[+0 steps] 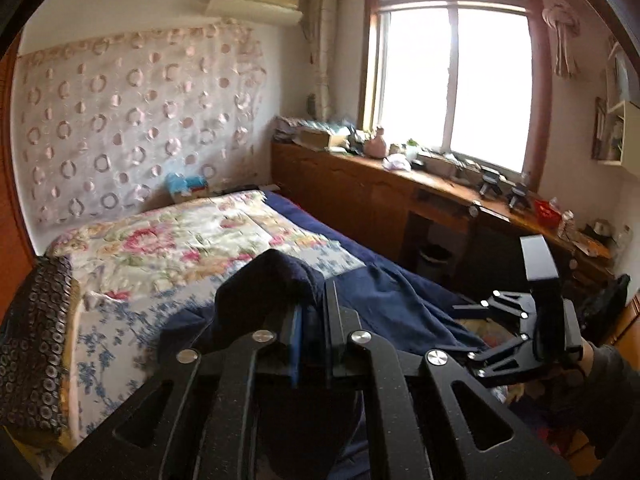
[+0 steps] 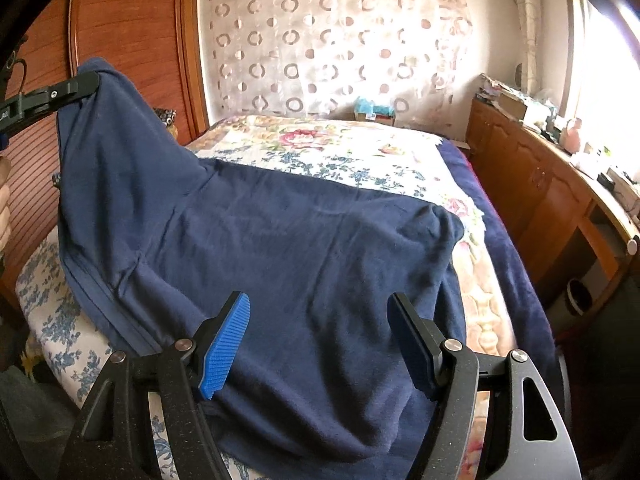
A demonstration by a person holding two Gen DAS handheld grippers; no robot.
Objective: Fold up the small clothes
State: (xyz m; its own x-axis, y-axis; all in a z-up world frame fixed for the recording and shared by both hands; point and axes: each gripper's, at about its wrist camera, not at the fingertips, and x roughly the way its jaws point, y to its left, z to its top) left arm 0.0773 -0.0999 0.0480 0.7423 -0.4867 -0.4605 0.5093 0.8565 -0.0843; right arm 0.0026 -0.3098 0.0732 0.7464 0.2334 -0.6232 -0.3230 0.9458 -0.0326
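Left gripper clamped on one corner of the navy garment, raised high at the left, well above the bed; cloth bunched over its closed jaws in the left wrist view. Rest of garment draped down and across the quilt, far edge lumped near the right side. Right gripper spread wide, low over the near hem, pads either side of the cloth, nothing pinched. Risks, as judged: corner slipping from a thin bite; lopsided fold if only one corner lifts; quilt snagged if the right closes too deep; hem missed if closed too high.
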